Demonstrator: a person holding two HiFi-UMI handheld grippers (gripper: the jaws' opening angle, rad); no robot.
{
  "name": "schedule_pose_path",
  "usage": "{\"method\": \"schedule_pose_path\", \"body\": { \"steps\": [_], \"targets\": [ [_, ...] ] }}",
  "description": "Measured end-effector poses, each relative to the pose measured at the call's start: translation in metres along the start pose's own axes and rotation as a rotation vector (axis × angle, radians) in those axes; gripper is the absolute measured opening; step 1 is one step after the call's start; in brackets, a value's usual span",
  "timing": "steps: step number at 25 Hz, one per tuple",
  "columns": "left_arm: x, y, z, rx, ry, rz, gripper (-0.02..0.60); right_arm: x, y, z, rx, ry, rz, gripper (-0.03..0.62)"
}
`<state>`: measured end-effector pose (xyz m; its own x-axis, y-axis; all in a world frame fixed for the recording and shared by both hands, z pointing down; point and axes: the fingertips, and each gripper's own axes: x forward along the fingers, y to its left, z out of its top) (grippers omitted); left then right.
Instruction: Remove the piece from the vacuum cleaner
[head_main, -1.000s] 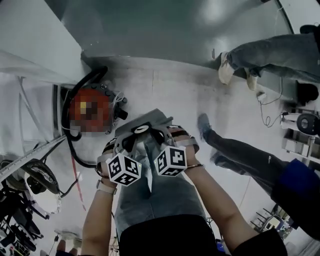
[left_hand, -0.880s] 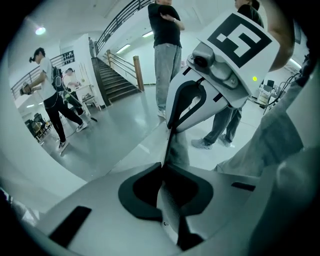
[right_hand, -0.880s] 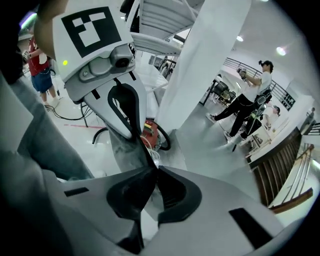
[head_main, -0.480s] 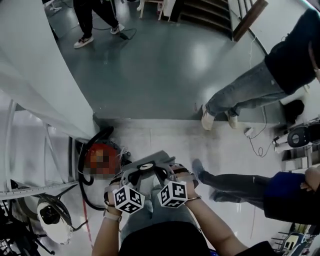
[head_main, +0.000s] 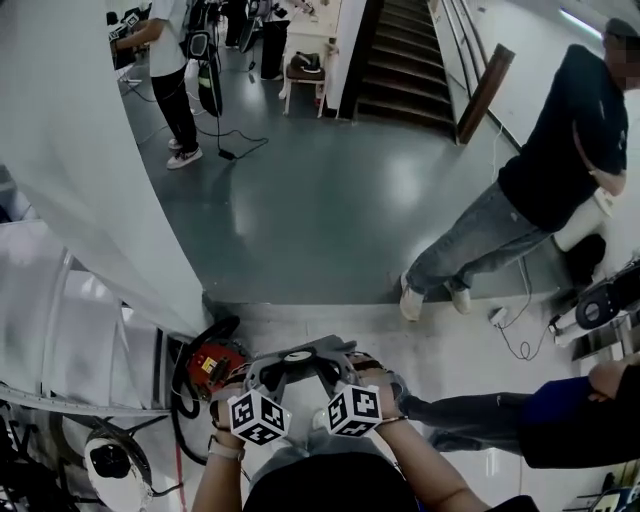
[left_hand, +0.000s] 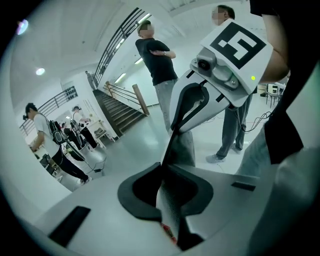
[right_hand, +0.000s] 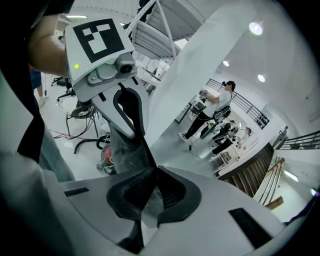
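Observation:
Between my two grippers I hold a grey, dusty piece (head_main: 300, 353) that looks like a dust bag. It is up in the air, well above the red vacuum cleaner (head_main: 216, 362) and its black hose (head_main: 183, 402) on the floor. My left gripper (head_main: 272, 378) is shut on the piece's left edge and my right gripper (head_main: 334, 372) on its right edge. In the left gripper view the grey piece (left_hand: 183, 148) runs from my left gripper (left_hand: 167, 202) to the right gripper (left_hand: 178, 126). In the right gripper view the grey piece (right_hand: 128, 146) spans from my right gripper (right_hand: 150, 196) to the left gripper (right_hand: 131, 120), with the vacuum cleaner (right_hand: 106, 153) below.
A person in black (head_main: 560, 190) stands at the right. Someone's leg (head_main: 470, 410) stretches out near my right arm. Another person (head_main: 172, 62) stands far back left by the stairs (head_main: 400, 50). A white wall (head_main: 80, 180) and a white machine (head_main: 108, 460) are at the left. Cables (head_main: 520, 335) lie on the floor.
Both grippers have risen together with the grey piece held between them. The red vacuum cleaner now looks smaller and farther below, and the view has tipped up over the hall.

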<state>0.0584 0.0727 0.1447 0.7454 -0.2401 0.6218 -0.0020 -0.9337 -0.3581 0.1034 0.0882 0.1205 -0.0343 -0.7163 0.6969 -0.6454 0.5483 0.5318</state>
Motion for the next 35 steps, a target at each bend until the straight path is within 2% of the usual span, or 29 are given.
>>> {"method": "schedule_pose_path", "body": {
  "steps": [6, 11, 18, 35],
  "targets": [
    [-0.023, 0.022, 0.039, 0.045, -0.022, 0.075, 0.038, -0.032, -0.031, 0.018, -0.034, -0.046, -0.059, 0.041],
    [-0.038, 0.034, 0.053, 0.051, -0.023, 0.121, 0.038, -0.045, -0.045, 0.031, -0.055, -0.075, -0.077, 0.041],
    [-0.046, 0.038, 0.057, 0.046, -0.021, 0.164, 0.038, -0.050, -0.048, 0.038, -0.082, -0.109, -0.095, 0.041],
    [-0.056, 0.048, 0.056, 0.049, 0.002, 0.206, 0.040, -0.051, -0.049, 0.051, -0.097, -0.141, -0.097, 0.039]
  ]
}}
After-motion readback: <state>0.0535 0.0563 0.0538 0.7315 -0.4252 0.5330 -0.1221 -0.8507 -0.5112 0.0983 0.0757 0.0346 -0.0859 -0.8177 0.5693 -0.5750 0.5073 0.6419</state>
